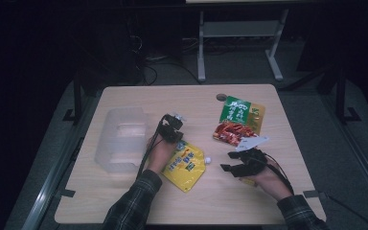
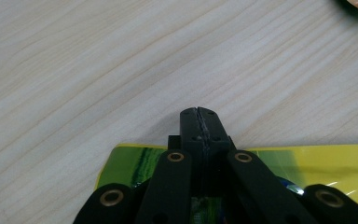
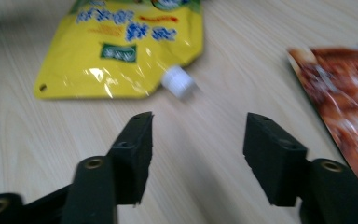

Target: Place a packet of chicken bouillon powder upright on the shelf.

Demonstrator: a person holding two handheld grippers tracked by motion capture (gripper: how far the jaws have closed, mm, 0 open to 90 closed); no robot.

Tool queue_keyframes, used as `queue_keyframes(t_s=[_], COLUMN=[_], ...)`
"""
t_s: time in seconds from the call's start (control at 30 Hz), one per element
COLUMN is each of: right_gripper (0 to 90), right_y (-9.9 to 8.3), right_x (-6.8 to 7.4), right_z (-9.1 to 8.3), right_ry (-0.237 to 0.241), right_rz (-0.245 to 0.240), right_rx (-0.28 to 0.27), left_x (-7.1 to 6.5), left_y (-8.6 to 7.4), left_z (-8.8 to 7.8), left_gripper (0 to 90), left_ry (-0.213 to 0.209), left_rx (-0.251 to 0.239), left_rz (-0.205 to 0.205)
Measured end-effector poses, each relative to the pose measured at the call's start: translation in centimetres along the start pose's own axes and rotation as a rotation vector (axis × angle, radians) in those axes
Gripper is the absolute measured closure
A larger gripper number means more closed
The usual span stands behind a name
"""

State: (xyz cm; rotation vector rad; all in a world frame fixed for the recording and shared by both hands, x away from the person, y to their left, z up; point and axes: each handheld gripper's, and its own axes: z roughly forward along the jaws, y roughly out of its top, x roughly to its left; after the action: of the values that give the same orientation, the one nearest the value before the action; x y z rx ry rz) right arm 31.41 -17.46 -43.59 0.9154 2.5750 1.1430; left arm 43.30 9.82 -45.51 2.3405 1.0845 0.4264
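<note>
We have the yellow spouted pouch (image 1: 185, 165) lying flat on the counter (image 1: 124, 196), a little below the centre of the high view, with its white cap (image 1: 208, 160) pointing toward the right of the frame. Our left hand-held gripper (image 1: 174, 128) sits at the pouch's upper edge; in the left gripper view its jaws are pressed together, and the pouch (image 2: 135, 163) shows beneath and behind them. Whether a sliver of the top seam is pinched between them we cannot tell; the tips seem to close on nothing past the edge.

Our right hand-held gripper (image 1: 232, 162) rests at the lower right of the high view, just right of the cap, jaws apart and holding nothing. In the right gripper view the cap (image 3: 178, 83) lies ahead of the gap between the jaws, near but not touching.

Toward the upper right of the high view lies a green and red snack packet (image 1: 239, 120), apart from the pouch. At the left of the frame stands a clear plastic bin (image 1: 122, 139), with nothing visible inside it.

As we judge it, the work is at an early stage: the pouch is on the counter, not lifted, and neither packet is in the bin. What appears left is to secure the pouch, perhaps by the cap or the top edge, raise it, and carry it left, if the bin is where it goes.
</note>
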Motion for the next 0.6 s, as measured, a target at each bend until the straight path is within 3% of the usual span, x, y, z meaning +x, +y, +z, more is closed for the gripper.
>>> queue_keyframes(t_s=[0.1, 0.2, 0.27, 0.33, 0.47, 0.6], right_gripper=[52.3, 70.2, 80.2, 84.5, 88.9, 89.7], right_y=[1.7, 3.0, 3.6, 4.1, 4.4, 4.2], right_x=[0.9, 1.8, 2.2, 2.8, 3.8, 3.5], right_z=[1.5, 3.1, 4.1, 5.3, 7.0, 7.6], right_ry=[0.006, -0.009, 0.012, 0.038, 0.042, 0.029], right_rz=[-0.035, -0.06, -0.061, -0.076, -0.112, -0.119], right_rx=[-0.005, -0.012, -0.015, 0.011, 0.083, 0.103], left_x=[-0.1, -0.2, -0.2, -0.1, -0.1, -0.1], left_y=[0.0, 0.1, 0.1, 0.1, 0.1, 0.1], left_z=[0.1, 0.1, 0.1, 0.1, 0.0, 0.0], left_gripper=[89.7, 89.7, 89.7, 89.7, 89.7, 89.8], left_ry=[-0.002, -0.001, -0.001, -0.002, -0.004, -0.013], left_rx=[-0.002, -0.003, -0.002, -0.002, 0.008, 0.019], left_rz=[0.0, -0.001, -0.001, 0.002, 0.006, 0.003])
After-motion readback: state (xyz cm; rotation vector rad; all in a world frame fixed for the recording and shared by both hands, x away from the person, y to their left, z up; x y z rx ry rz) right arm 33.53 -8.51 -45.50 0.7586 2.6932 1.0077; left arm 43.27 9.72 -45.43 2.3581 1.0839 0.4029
